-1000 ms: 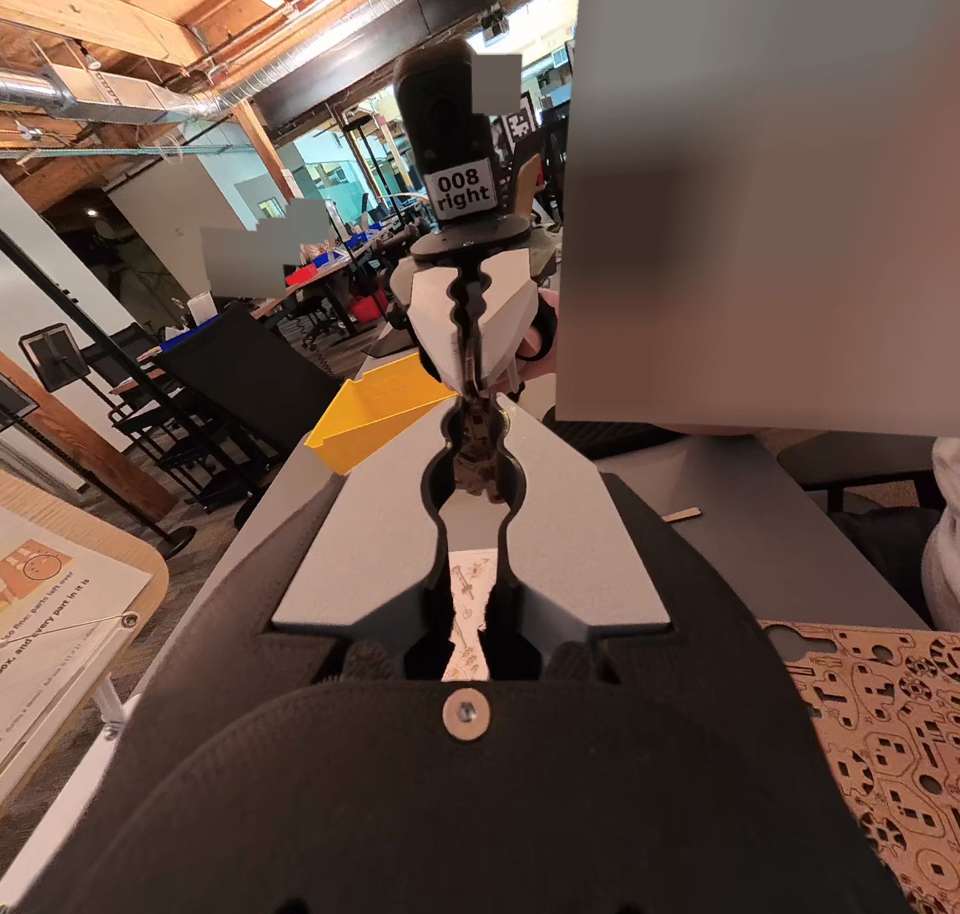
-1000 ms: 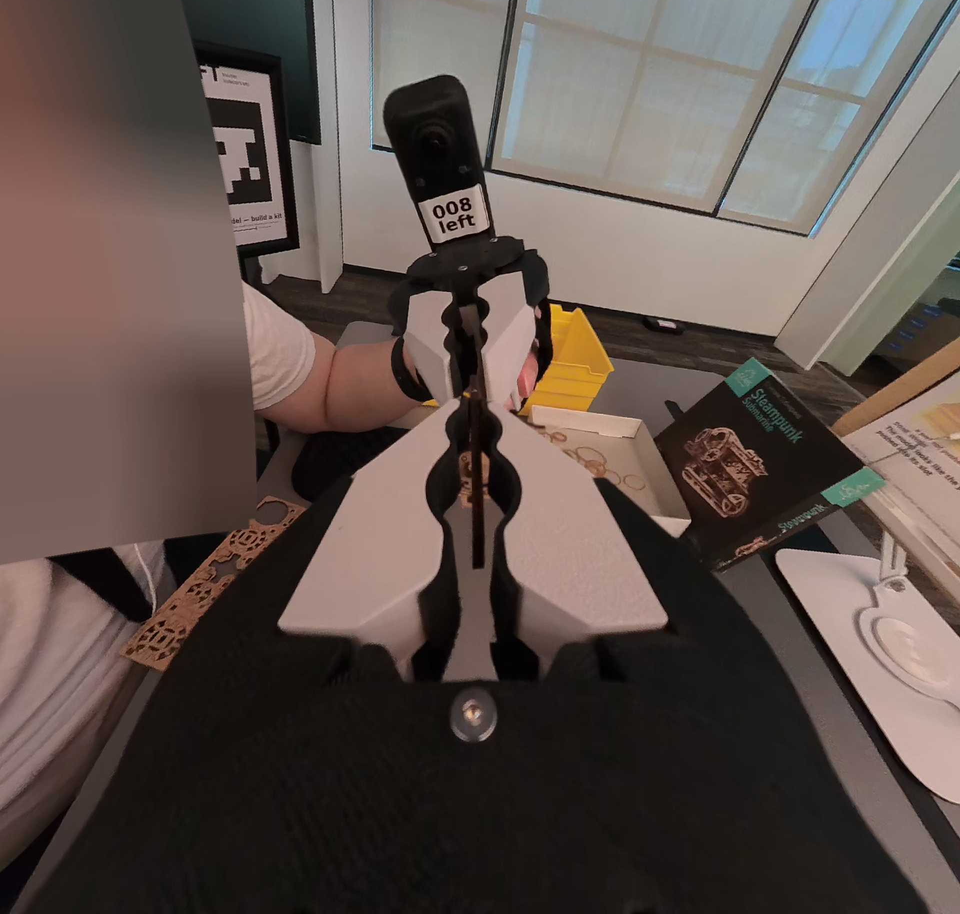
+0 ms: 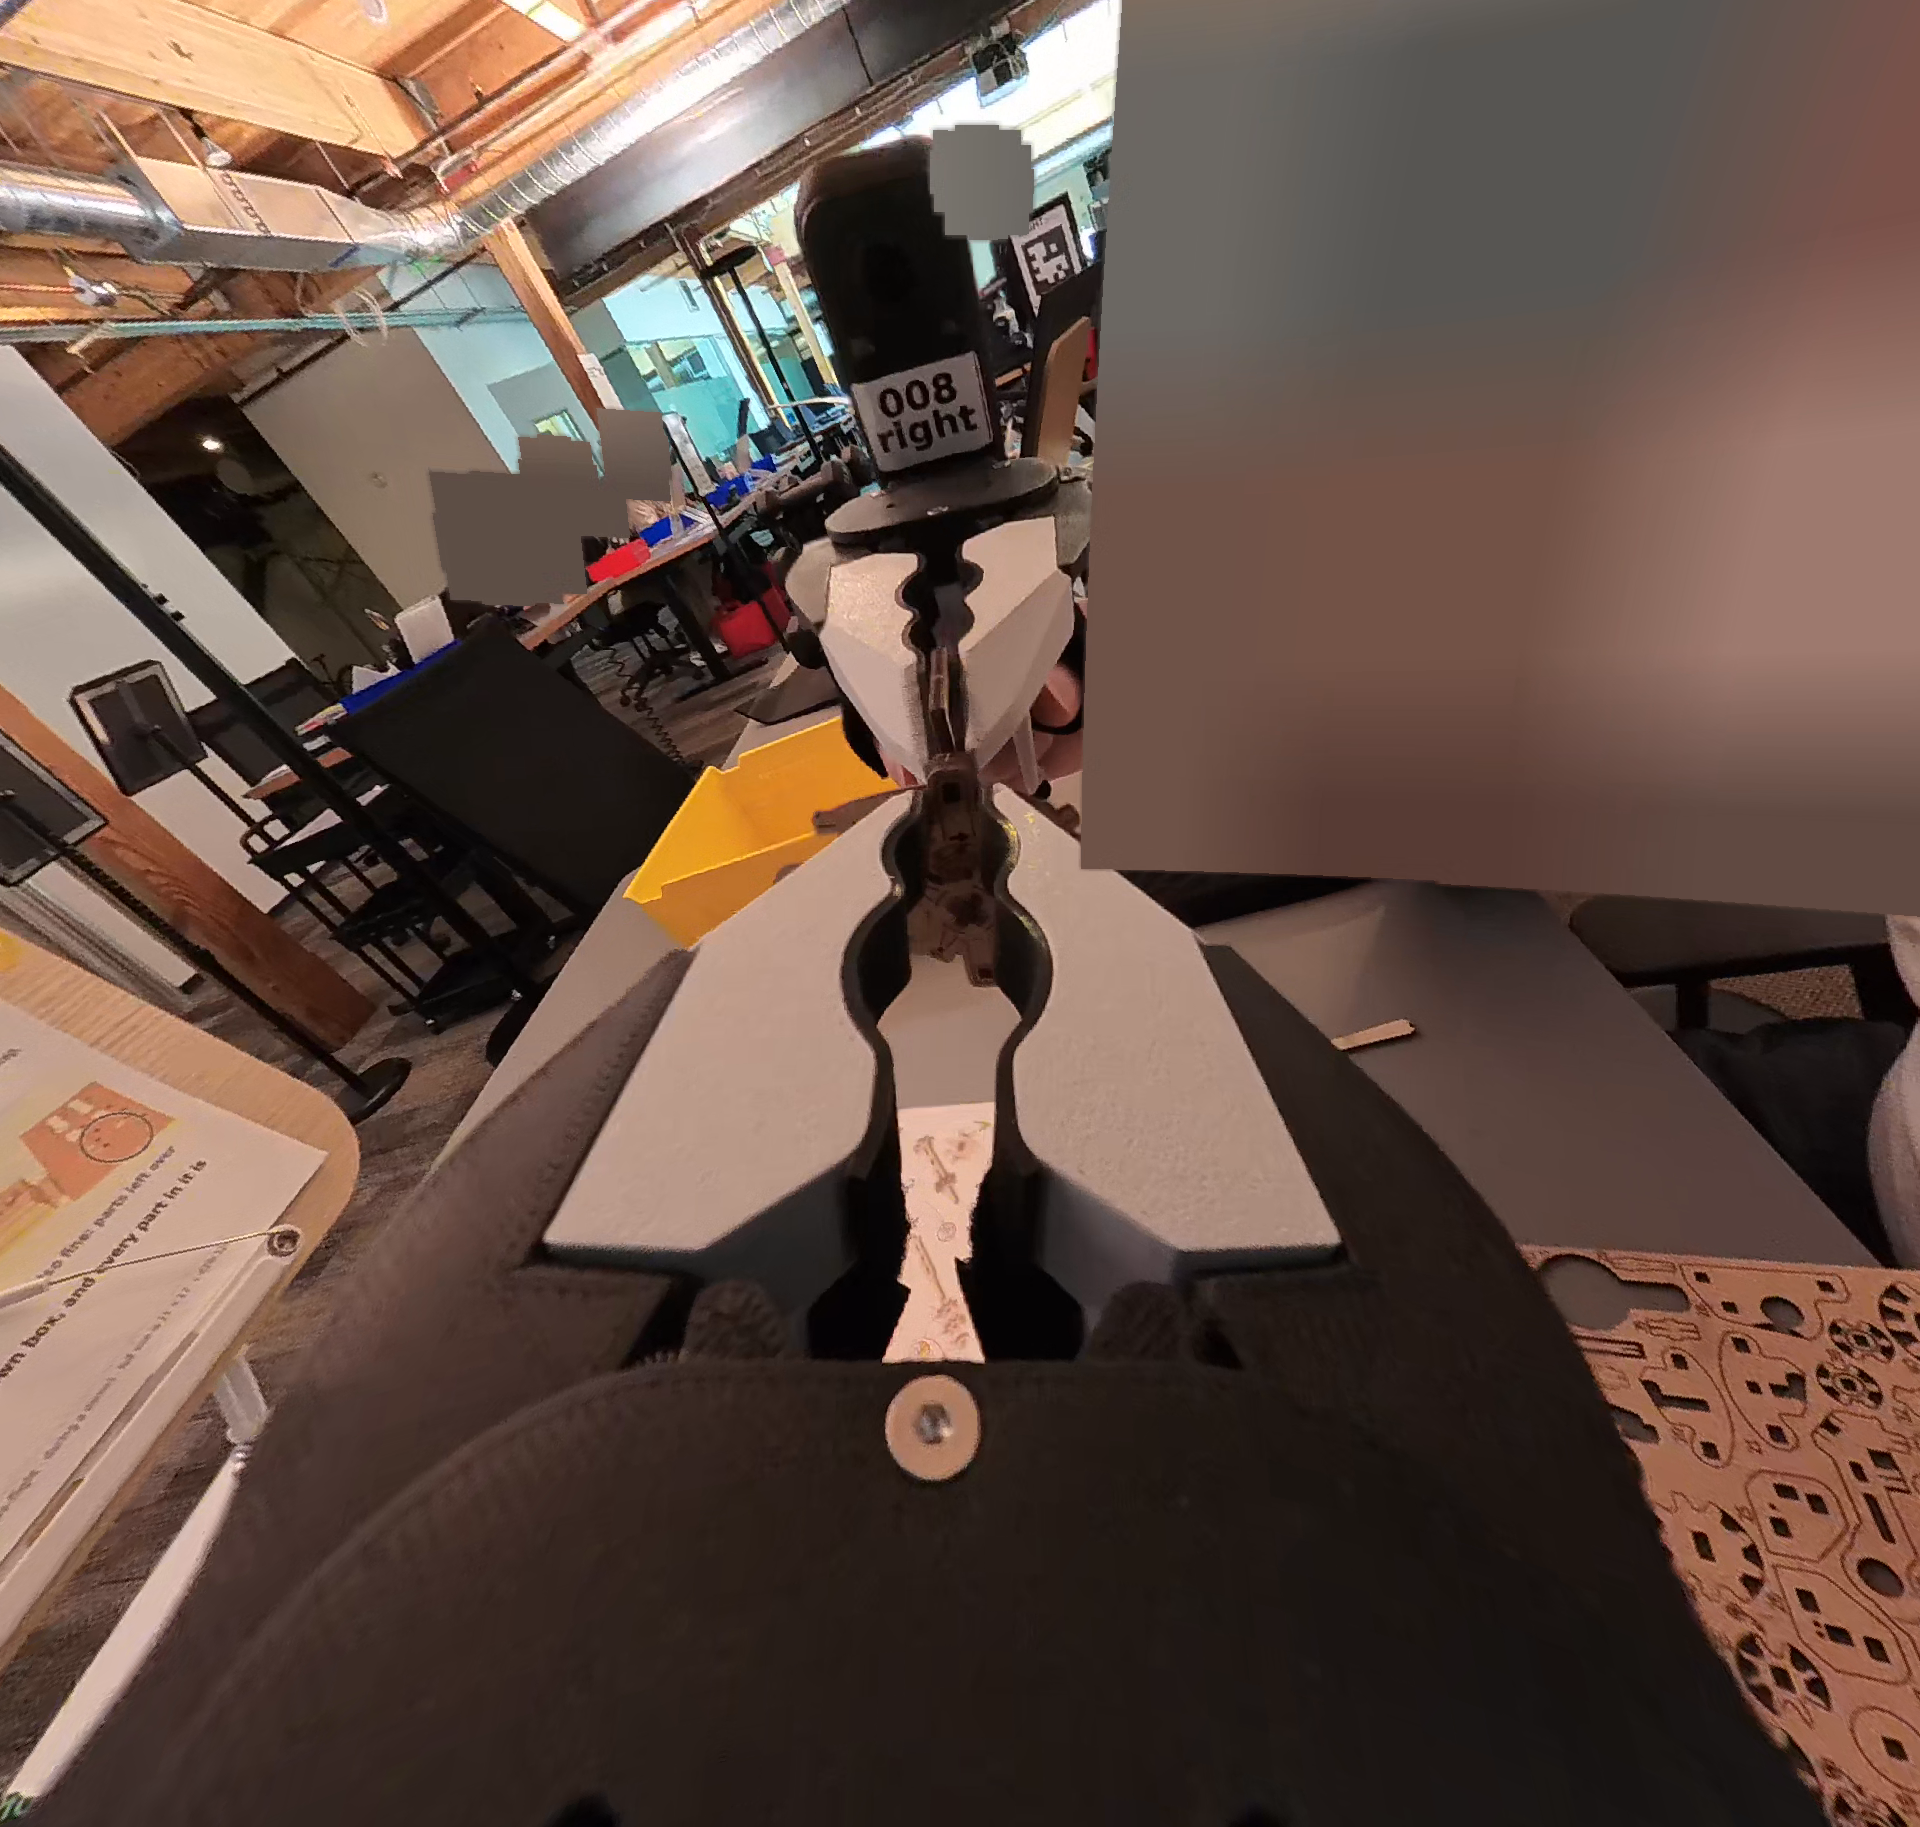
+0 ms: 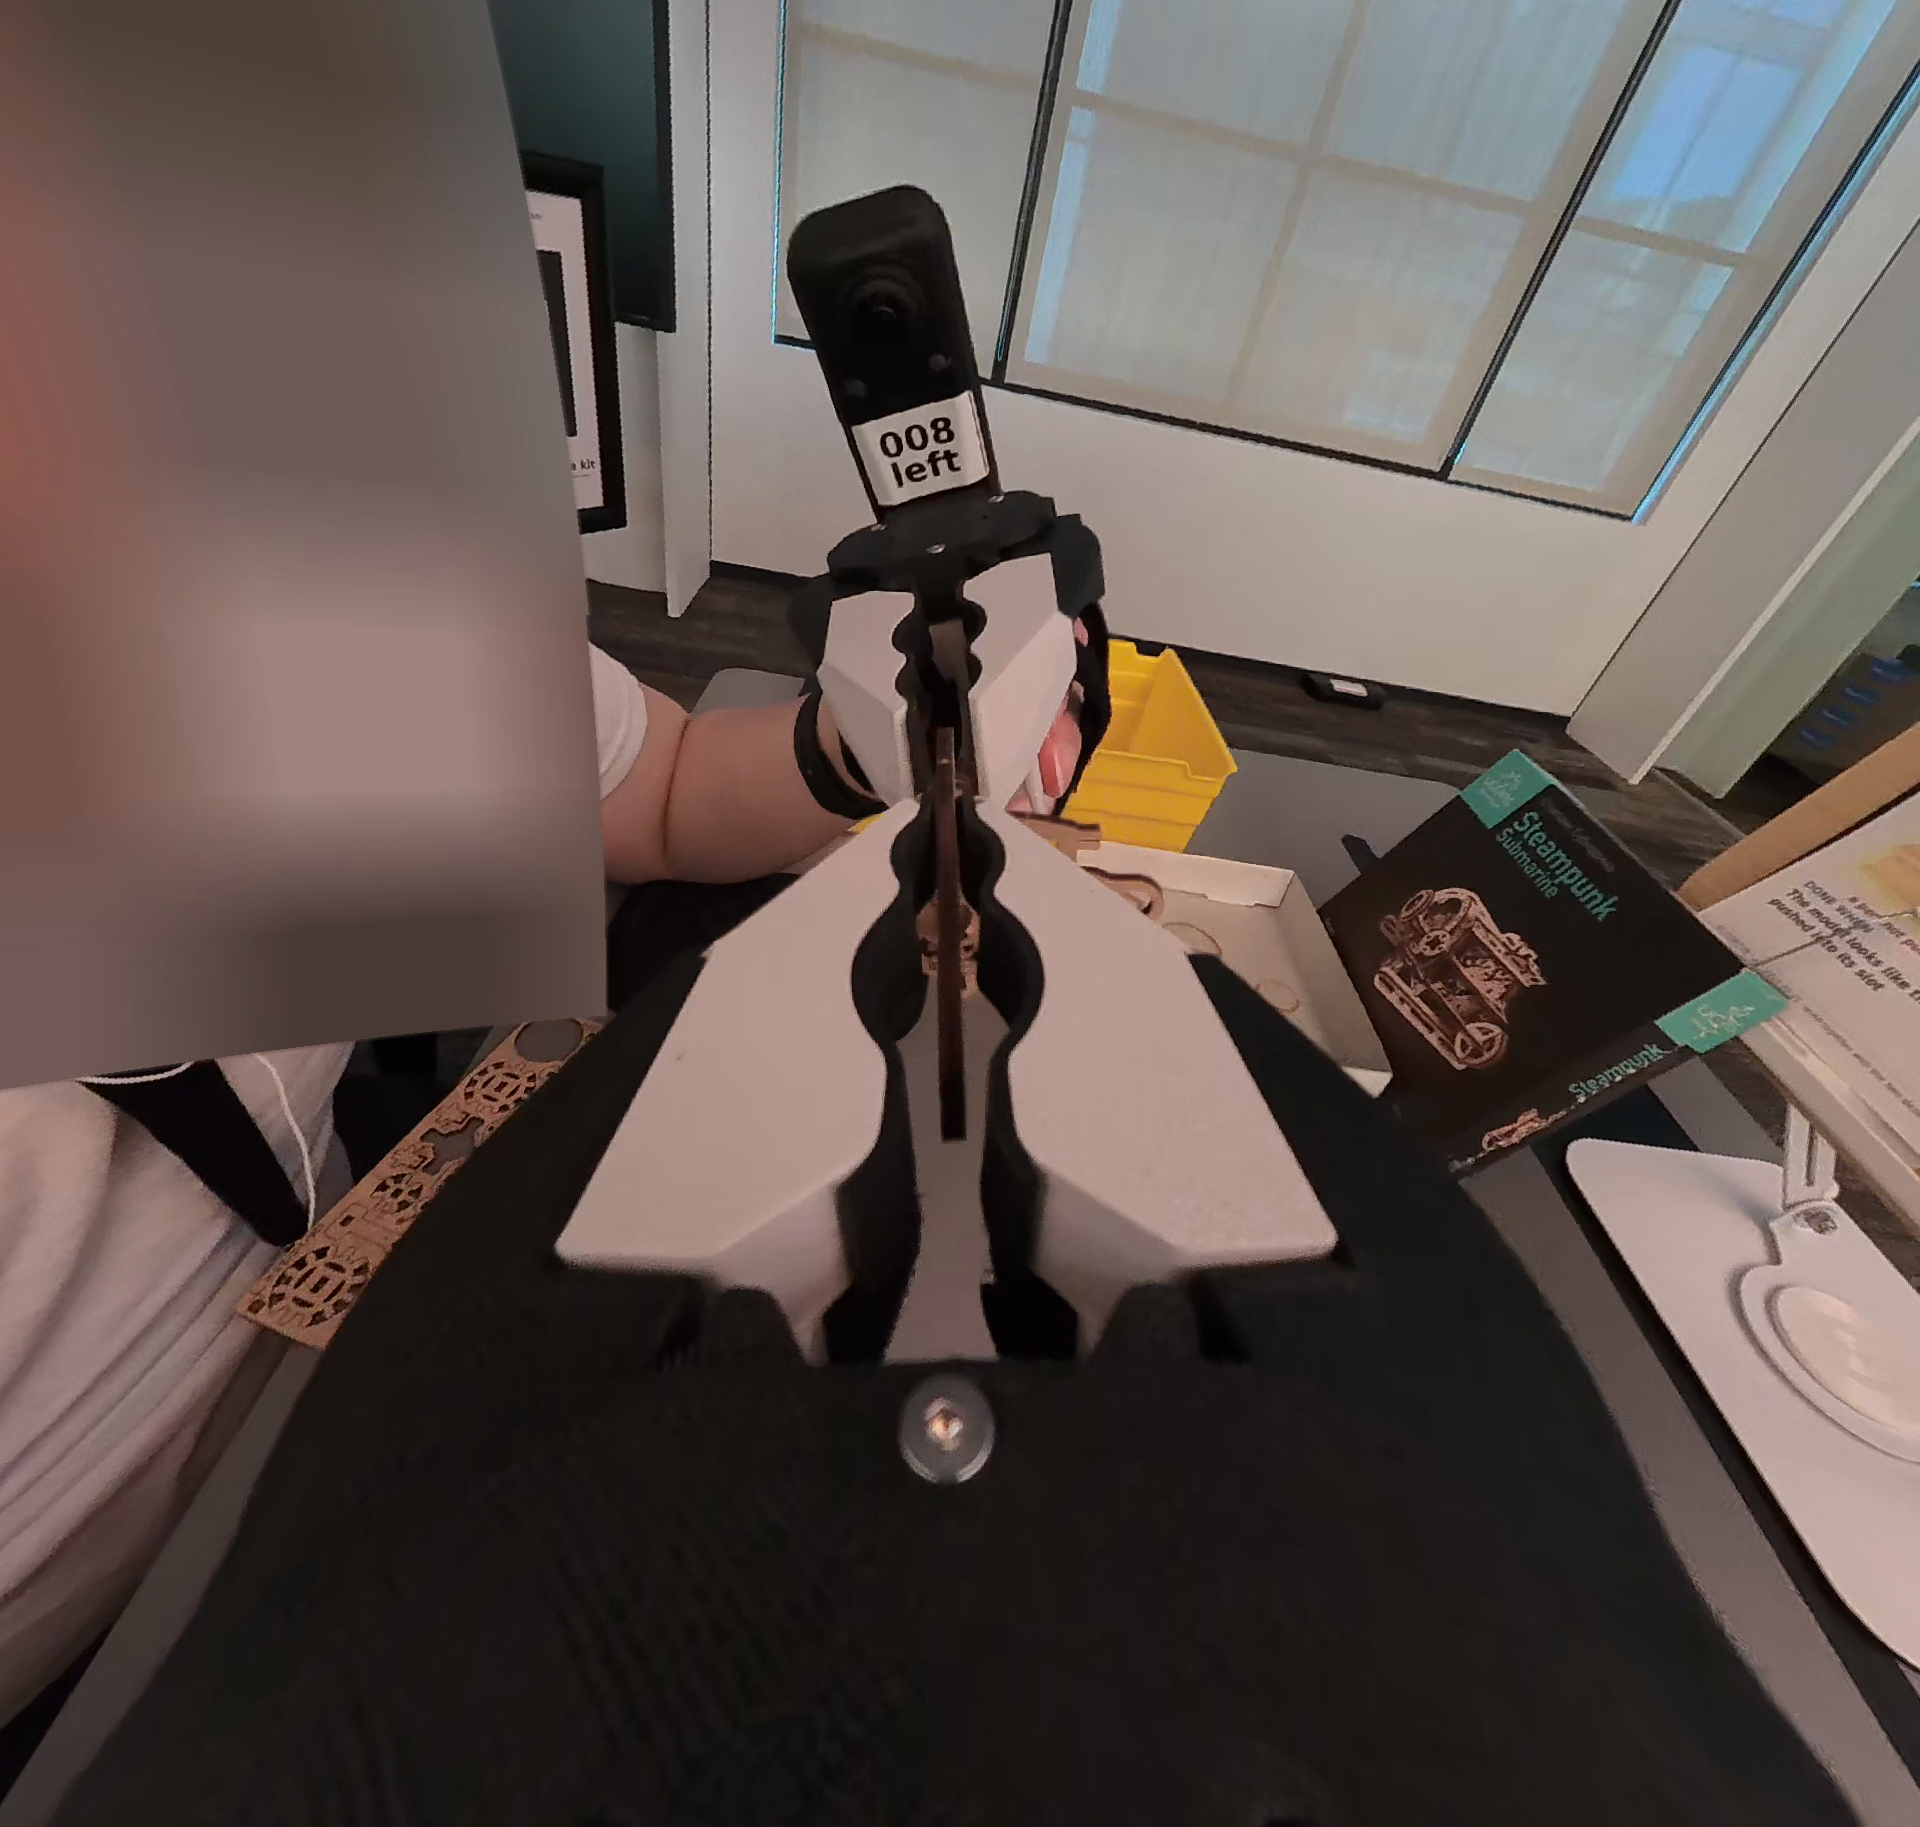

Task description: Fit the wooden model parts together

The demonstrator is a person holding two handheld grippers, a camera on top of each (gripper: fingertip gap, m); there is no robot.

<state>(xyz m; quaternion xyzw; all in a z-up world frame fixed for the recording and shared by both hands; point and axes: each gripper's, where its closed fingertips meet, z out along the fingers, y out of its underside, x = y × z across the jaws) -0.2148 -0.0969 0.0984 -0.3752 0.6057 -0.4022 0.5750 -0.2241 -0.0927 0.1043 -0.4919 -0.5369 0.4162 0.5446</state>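
The two tongs meet tip to tip above the grey table (image 3: 1507,1102), each facing the other; the left gripper (image 3: 951,801) has its white fingers (image 3: 769,1050) drawn in until only a narrow slit is left, and it pinches a small wooden model piece (image 3: 956,894) with cut-out detail at the tips; the right gripper (image 4: 945,811) is likewise closed down on a thin dark wooden plate (image 4: 948,956), seen edge-on, standing upright between its fingers (image 4: 1122,1081); the two parts touch at the meeting point, though whether they are seated together I cannot tell; a yellow bin (image 3: 748,842) sits on the table just beyond the grippers; a laser-cut wooden sheet (image 3: 1787,1465) lies on the table's near edge, beside the left gripper; a dark kit box (image 4: 1507,956) lies on the table beside the right gripper.
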